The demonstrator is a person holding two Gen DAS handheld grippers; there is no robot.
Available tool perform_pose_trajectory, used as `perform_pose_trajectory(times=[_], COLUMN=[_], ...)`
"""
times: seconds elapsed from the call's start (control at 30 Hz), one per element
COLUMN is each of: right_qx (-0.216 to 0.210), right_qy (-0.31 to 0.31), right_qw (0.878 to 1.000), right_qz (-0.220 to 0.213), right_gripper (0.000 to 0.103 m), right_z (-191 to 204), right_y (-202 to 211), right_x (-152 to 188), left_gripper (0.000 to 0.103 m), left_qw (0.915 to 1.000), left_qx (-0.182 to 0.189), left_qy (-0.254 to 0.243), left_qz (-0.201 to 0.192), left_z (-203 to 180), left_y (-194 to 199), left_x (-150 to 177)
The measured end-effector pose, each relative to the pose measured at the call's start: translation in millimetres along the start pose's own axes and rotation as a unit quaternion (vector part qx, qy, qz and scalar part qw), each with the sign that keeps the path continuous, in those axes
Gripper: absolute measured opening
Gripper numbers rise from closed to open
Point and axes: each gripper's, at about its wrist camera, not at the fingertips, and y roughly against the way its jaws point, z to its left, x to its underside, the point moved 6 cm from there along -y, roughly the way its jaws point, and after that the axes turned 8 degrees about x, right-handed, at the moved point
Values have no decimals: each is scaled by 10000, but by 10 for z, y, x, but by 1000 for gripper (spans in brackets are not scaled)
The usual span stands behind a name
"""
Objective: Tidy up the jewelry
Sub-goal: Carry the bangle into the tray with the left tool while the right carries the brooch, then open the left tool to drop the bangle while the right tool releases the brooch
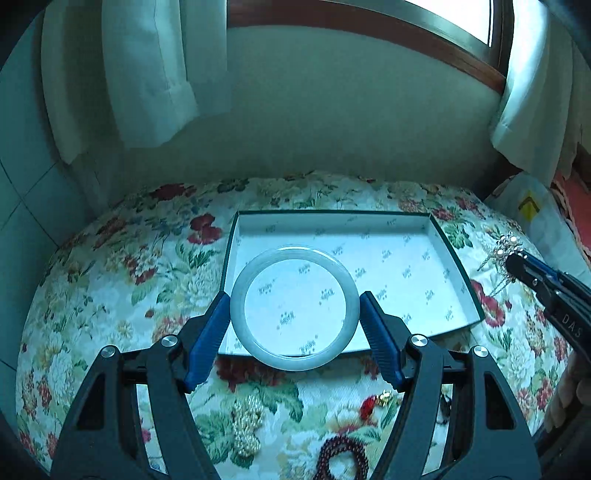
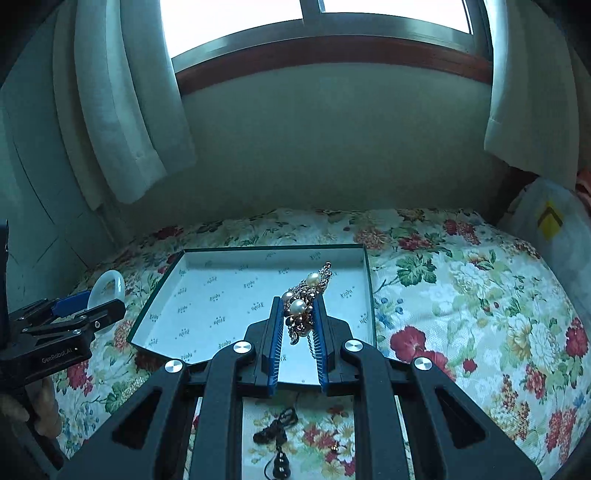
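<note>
Pale jade bangle (image 1: 295, 306) gripped across its width by left gripper (image 1: 295, 325), above open box's (image 1: 454, 266) near edge. Pearl-and-metal chain piece (image 2: 304, 302) clenched in right gripper (image 2: 298, 314) over the box. Floral tablecloth (image 2: 461, 295) beneath; curtains (image 2: 122, 110), window (image 2: 314, 18) behind.

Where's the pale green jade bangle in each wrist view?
Left wrist: the pale green jade bangle sits centre frame, clamped between the left gripper pads, in front of the box's near edge.
Right wrist: the bangle shows small at the far left, edge-on, in the same gripper, left of the box.
Shared landmark: the open white-lined box with a dark rim on the floral cloth.
</note>
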Motion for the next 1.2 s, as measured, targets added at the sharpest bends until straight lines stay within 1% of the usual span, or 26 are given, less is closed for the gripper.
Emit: perform_pose_trajectory(times=[0.1, 0.17, 0.33, 0.47, 0.73, 0.9, 1.03, 1.1, 1.2], right_qx=[-53, -107, -144, -127, -90, -100, -73, -60, -42], right_qy=[5, 3, 5, 13, -14, -109, -109, -108, -103], right_qw=[9999, 9996, 9972, 9954, 9931, 9924, 9921, 9921, 9922], right_qz=[96, 253, 728, 955, 1167, 1222, 1248, 1249, 1245], right_gripper=[16, 16, 16, 16, 16, 18, 18, 18, 19], right_z=[37, 57, 87, 84, 29, 4, 1, 0, 2], right_y=[-215, -386, -786, -982, -1135, -1147, -1152, -1155, -1153], right_x=[17, 91, 350, 512, 642, 678, 682, 674, 673], left_gripper=[71, 71, 71, 71, 71, 71, 73, 78, 79], left_qw=[10000, 9999, 9978, 9963, 9953, 9945, 9958, 9963, 9966], left_qx=[-30, -38, 26, -17, -44, -64, -117, -109, -125], left_qy=[-28, -16, 95, 134, 199, 220, 126, 108, 56], left_qz=[8, 148, 658, 854, 946, 1023, 899, 846, 812], left_z=[-7, 5, 47, 112, 182, 194, 186, 176, 164], left_y=[-225, -431, -922, -1146, -1250, -1288, -1246, -1222, -1203], left_x=[-86, -60, 145, 277, 343, 386, 352, 328, 307])
